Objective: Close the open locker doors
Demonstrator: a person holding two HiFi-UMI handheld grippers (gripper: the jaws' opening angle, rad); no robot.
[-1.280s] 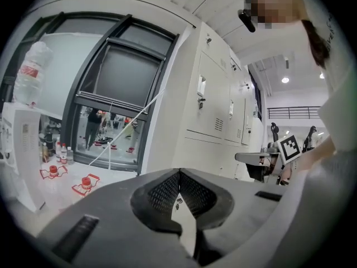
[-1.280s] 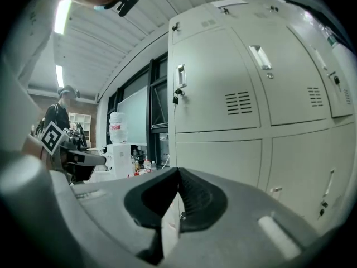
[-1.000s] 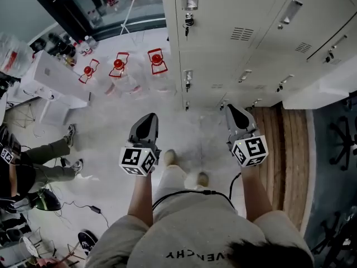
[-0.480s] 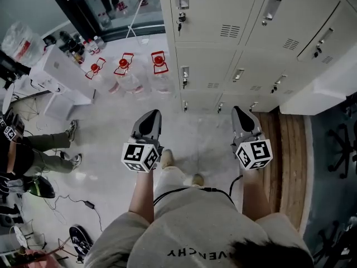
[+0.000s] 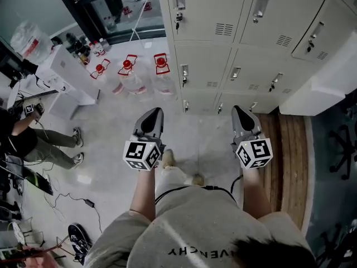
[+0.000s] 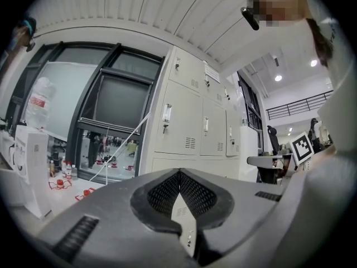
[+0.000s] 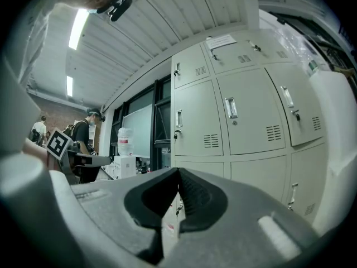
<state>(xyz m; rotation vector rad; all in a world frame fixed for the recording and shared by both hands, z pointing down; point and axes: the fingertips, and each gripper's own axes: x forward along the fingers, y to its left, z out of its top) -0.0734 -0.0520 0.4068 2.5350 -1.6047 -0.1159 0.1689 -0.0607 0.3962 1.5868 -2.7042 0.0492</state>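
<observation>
The lockers [image 5: 223,27] fill the top of our head view, with most doors flush. A pale panel [image 5: 318,91] at their right end may be a door swung open, though the angle is poor. Three red-capped bottles [image 5: 127,74] stand on the floor [image 5: 106,149]. We hold the left claw [image 5: 155,114] and right claw [image 5: 236,110] short of the lockers, both closed and empty.

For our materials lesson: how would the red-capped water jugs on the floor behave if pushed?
The water jugs look large, probably heavy if full; their fill level is unclear. Standing upright on broad bases, they would likely slide on the smooth floor rather than tip.
</observation>
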